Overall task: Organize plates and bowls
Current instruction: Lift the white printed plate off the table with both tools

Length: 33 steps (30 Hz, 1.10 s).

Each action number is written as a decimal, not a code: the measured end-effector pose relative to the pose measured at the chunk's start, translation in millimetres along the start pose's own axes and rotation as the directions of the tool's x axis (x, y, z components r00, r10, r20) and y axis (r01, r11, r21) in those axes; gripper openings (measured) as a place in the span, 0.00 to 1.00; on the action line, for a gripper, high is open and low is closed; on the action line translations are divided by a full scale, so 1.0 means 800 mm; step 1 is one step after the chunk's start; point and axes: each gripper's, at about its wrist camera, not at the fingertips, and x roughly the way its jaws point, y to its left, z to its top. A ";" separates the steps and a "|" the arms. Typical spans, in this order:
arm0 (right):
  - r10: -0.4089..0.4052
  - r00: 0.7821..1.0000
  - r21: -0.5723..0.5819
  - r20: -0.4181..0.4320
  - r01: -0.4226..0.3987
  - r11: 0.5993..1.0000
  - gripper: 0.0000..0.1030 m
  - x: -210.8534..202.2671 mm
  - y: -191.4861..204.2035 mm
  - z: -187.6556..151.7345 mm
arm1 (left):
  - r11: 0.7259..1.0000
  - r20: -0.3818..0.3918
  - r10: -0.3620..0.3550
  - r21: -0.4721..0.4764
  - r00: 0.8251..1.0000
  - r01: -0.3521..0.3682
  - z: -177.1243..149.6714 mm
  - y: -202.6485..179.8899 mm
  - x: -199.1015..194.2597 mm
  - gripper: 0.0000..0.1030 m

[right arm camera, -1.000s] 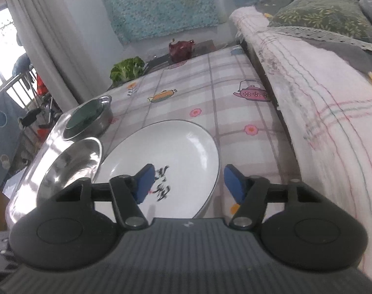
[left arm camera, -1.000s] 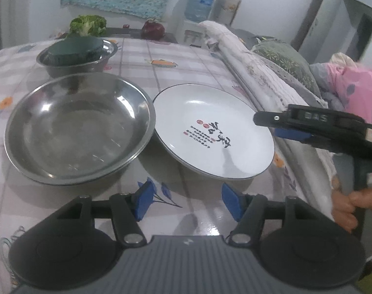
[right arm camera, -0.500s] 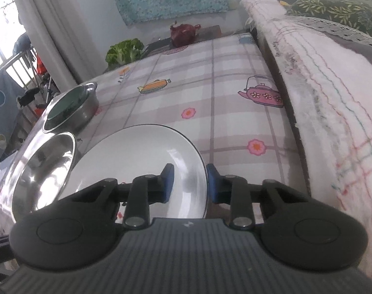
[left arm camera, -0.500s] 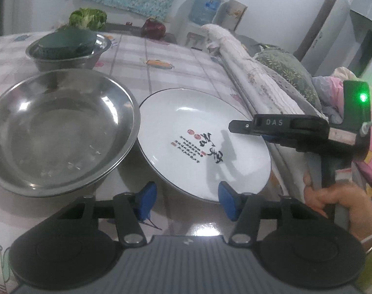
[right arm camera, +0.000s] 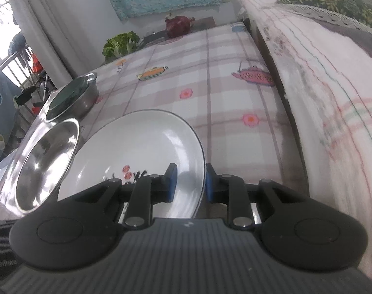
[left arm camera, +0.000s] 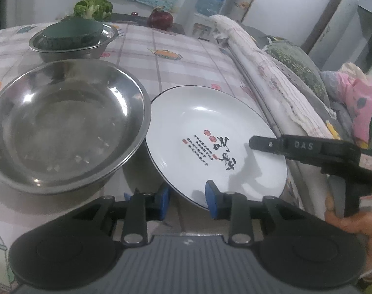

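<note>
The white plate [left arm camera: 210, 132] is seen on the checked table [left arm camera: 186, 56], just right of the big steel bowl [left arm camera: 63, 127], its rim apparently touching the bowl's. The plate's near rim is straddled by the left gripper [left arm camera: 187, 199], whose jaws are closing; whether its pads touch cannot be told. The plate's right rim lies between the closing jaws of the right gripper [right arm camera: 189, 182]; contact is hard to make out. Behind the big bowl, a small steel bowl [left arm camera: 73, 46] holds a dark green dish [left arm camera: 72, 33]. The plate's near edge is hidden by the gripper bodies.
</note>
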 end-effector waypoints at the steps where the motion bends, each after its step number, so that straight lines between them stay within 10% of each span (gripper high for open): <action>1: -0.003 1.000 0.006 -0.001 0.003 1.000 0.21 -0.005 0.001 -0.005 | 1.000 -0.004 -0.001 0.008 1.000 0.001 -0.002 0.000 -0.003 0.31; 19: 0.059 0.998 0.098 0.007 -0.059 0.993 0.22 -0.084 0.031 -0.109 | 0.996 -0.019 -0.041 0.084 0.999 0.043 -0.036 0.004 -0.059 0.32; 33: 0.027 0.997 0.121 0.066 -0.035 0.992 0.23 -0.075 0.012 -0.077 | 0.998 -0.018 0.009 0.056 1.000 -0.008 -0.019 0.015 -0.039 0.34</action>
